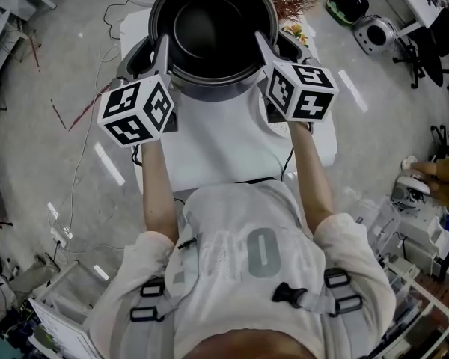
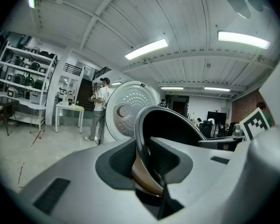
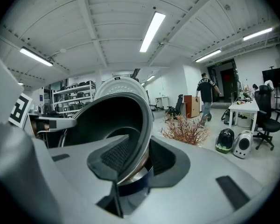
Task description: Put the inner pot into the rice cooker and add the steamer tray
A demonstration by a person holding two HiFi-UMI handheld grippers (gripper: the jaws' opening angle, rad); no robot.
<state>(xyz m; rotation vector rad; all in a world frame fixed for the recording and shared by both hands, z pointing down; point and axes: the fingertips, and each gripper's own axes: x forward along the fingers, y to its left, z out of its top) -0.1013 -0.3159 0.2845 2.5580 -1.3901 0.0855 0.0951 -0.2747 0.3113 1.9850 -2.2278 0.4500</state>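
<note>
Over the rice cooker [image 1: 135,57] on the white bench [image 1: 224,144], the inner pot [image 1: 213,32] hangs, apparently not quite seated, left gripper [image 1: 162,48] and right gripper [image 1: 261,43] fingers clamping opposite rim edges.

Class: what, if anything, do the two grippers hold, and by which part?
The inner pot, held by its rim: the left gripper clamps one side, the right gripper the opposite side, each with one jaw inside and one outside.
</note>
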